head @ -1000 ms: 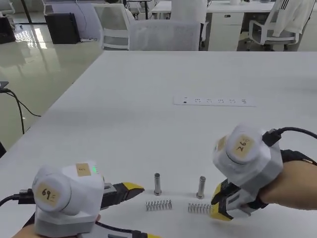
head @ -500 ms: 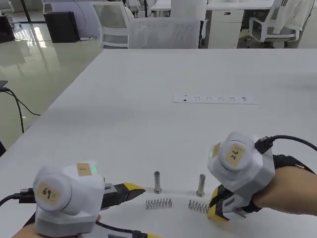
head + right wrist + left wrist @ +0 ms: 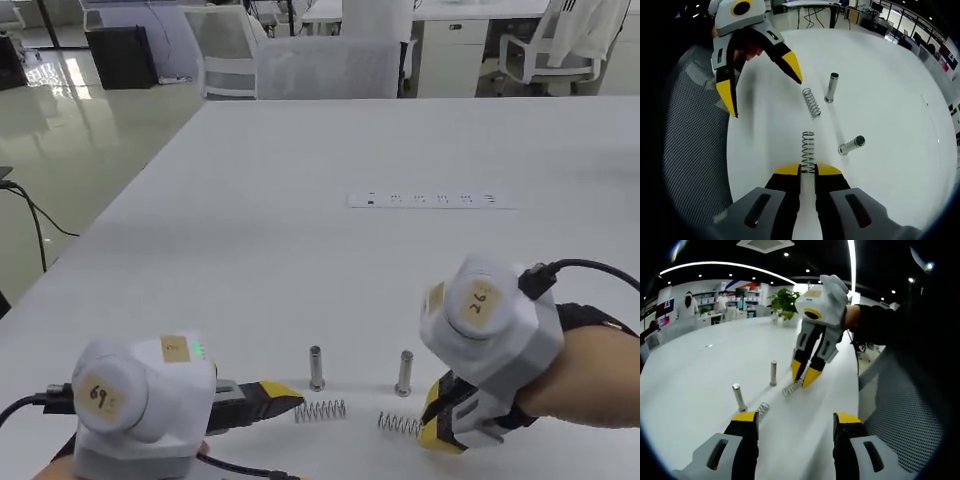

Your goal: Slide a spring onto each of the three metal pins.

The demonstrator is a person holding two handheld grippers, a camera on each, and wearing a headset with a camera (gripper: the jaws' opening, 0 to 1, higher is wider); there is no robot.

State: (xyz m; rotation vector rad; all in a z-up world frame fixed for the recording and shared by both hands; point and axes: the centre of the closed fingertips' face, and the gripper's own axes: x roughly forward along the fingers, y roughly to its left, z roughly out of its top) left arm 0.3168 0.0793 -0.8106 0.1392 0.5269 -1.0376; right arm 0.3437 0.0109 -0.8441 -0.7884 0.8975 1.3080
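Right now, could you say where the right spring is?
Head view, lower right: the right spring lies flat before the right pin, one end between the jaws of the right gripper.

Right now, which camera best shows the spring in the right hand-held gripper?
The right gripper view: the spring lies close, coils clear, one end between closed jaws. The head view shows it partly behind the right hand-held gripper; the left gripper view, small.

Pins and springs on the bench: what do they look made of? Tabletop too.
In the head view, left pin and right pin: smooth grey cylinders with a bright sheen, likely steel. The left spring and right spring: thin silvery coiled wire, probably steel too. The table: white, matte with soft reflections; laminate or painted board, cannot tell which.
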